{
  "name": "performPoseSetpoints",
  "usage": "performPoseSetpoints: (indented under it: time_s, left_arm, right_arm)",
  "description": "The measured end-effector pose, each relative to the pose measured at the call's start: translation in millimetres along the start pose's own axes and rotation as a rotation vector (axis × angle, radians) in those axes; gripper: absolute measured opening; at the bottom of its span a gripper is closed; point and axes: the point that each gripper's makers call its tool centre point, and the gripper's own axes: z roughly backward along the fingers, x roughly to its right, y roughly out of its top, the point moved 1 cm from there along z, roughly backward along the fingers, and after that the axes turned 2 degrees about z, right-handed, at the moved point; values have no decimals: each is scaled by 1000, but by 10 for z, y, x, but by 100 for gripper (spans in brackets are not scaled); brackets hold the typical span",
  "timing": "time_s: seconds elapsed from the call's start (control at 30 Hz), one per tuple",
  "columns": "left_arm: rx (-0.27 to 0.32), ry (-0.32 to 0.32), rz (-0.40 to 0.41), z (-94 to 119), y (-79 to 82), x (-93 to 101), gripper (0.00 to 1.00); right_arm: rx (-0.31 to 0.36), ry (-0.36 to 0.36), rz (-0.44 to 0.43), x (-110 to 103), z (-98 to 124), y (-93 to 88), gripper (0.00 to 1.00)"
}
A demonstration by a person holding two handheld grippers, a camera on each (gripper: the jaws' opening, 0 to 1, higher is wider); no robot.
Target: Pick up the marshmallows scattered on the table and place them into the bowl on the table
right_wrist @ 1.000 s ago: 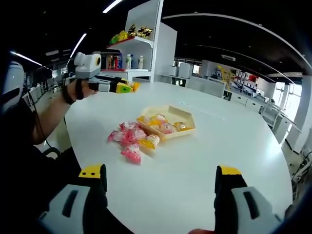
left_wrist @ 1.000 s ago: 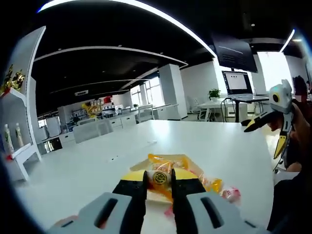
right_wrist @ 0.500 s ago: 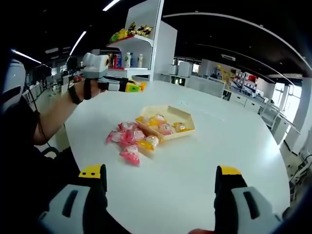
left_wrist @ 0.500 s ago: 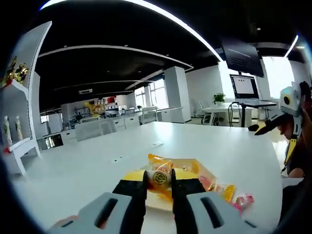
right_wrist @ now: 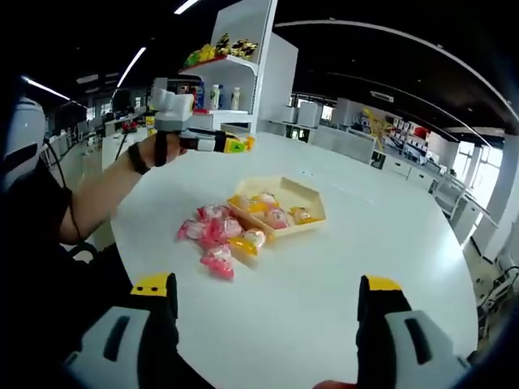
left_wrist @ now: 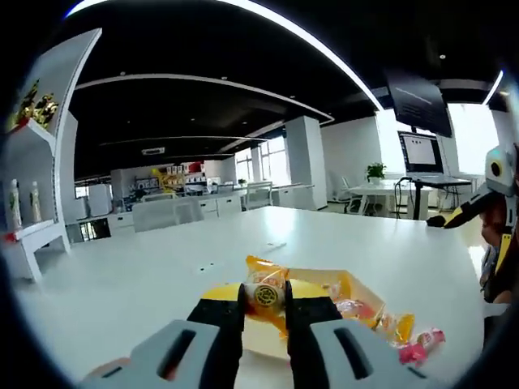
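Observation:
In the left gripper view my left gripper (left_wrist: pixel 264 301) is shut on a yellow-wrapped marshmallow (left_wrist: pixel 264 290), held above the pale yellow bowl (left_wrist: pixel 357 288). More wrapped marshmallows (left_wrist: pixel 399 331) lie to the bowl's right. The right gripper view has the hexagonal bowl (right_wrist: pixel 306 195) mid-table with several marshmallows inside, and a pink and yellow pile (right_wrist: pixel 217 235) beside its near-left edge. The left gripper (right_wrist: pixel 239 145) hovers behind and left of the bowl there, held by a hand. My right gripper (right_wrist: pixel 268 308) stands wide open over bare table, well short of the pile.
A white shelf unit (right_wrist: pixel 235 73) with bottles and snacks stands behind the table. The round white table (right_wrist: pixel 365 243) has wide bare room right of the bowl. The right gripper (left_wrist: pixel 491 194) shows at the far right edge of the left gripper view.
The left gripper, still holding the yellow marshmallow, has moved rightward toward the bowl. The right gripper has stayed open and nearly still.

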Motion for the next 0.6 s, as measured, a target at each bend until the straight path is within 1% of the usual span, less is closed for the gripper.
performPoseSetpoints:
  time_s: [0.07,0.2,0.27,0.37,0.4,0.47,0.6]
  left_arm:
    - [15,-4,28,-41,17,-8,19]
    - [30,-3,31,-89,37,-7,19]
    - [21,-4,39,-107,-1,-20,19]
    - [14,1,60,-141,-97,-92,19]
    - [-23,22,79,-143,-175,-149,19]
    - [-7,21,62,-143,-154,-158,19]
    - [-14,21,73,-143,-189,-156,19]
  right_arm:
    - [-3,0,2,-12,-12,2,88]
    - [-11,6,10,-51,-12,11,88]
    - [-7,0,13,-44,8,31,88]
    - [18,-32,-13,29,42,81,87]
    - [20,-38,-26,47,50,84,87]
    - [23,-40,-27,46,55,82,87]
    - [20,-26,-27,-1,39,61,87]
